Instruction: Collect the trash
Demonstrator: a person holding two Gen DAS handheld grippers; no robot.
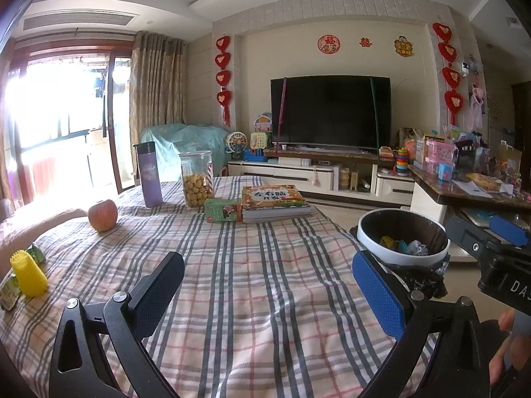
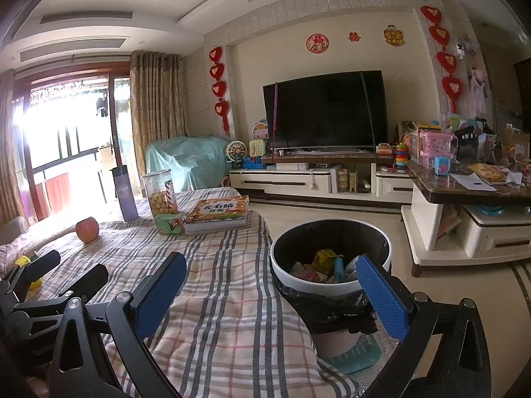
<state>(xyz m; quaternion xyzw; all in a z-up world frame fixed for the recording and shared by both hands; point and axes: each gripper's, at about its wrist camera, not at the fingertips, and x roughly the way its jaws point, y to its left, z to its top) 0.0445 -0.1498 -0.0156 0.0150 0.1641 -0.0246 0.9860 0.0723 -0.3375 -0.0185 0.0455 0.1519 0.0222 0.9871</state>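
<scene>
Left gripper (image 1: 268,295): fingers apart, empty | right gripper (image 2: 272,293): fingers apart, empty | bin (image 2: 332,287): right of bench (image 1: 252,282) | trash: yellow net (image 1: 29,277), wrappers (image 1: 10,293), near left | step: reach left, straddle net, close gently.

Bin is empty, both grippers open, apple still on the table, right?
Not quite: the bin already holds trash, as the right wrist view shows. Both the left gripper and the right gripper are open, and the apple is on the table.
</scene>
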